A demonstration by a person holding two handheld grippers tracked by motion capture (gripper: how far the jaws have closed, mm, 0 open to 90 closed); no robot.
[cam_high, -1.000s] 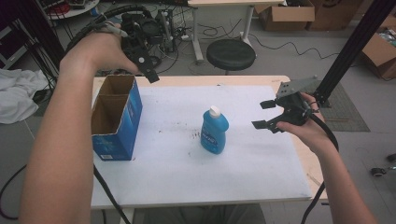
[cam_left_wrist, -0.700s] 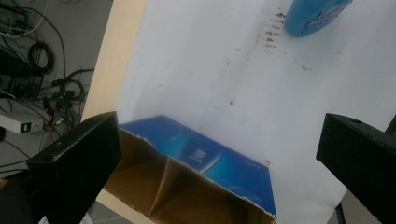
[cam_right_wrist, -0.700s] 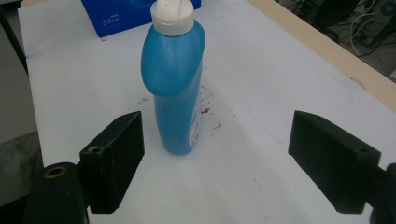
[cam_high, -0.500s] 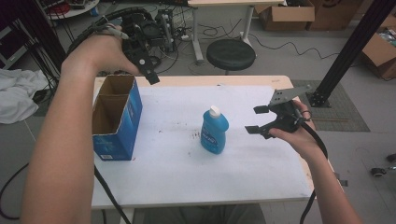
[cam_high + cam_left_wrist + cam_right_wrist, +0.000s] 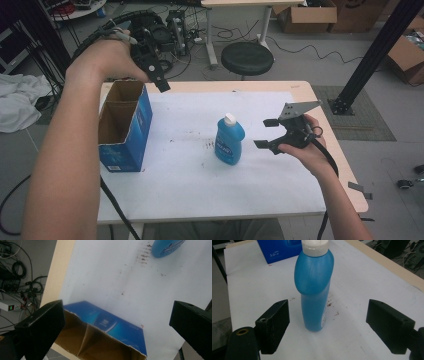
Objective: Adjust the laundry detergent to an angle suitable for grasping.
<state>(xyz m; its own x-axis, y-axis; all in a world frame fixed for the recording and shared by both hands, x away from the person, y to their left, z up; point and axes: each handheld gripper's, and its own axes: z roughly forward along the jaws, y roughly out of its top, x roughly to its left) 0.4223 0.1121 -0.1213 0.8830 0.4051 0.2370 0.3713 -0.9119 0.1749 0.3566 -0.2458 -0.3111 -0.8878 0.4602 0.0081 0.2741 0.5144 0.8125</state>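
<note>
A blue bottle (image 5: pixel 229 140) with a white cap stands upright mid-table on the white sheet. My right gripper (image 5: pixel 266 133) is open just to its right, jaws level with the bottle's body; in the right gripper view the bottle (image 5: pixel 314 287) stands between and beyond the two jaws of the gripper (image 5: pixel 328 326). An open blue cardboard box (image 5: pixel 123 125) stands at the table's left. My left gripper (image 5: pixel 159 80) is held high over the box's far end, open. In the left gripper view the box (image 5: pixel 100 336) lies below the open gripper (image 5: pixel 117 332), and the bottle's base (image 5: pixel 167 247) shows at the top.
The white sheet (image 5: pixel 190 165) carries small dark specks near the bottle. A black stool (image 5: pixel 247 58) and tangled cables (image 5: pixel 165 30) sit beyond the table's far edge. A black post (image 5: pixel 372 55) stands at the right, with cardboard boxes (image 5: pixel 310 17) behind.
My right gripper has moved left toward the bottle, closing the gap to it. The left gripper has stayed above the box.
</note>
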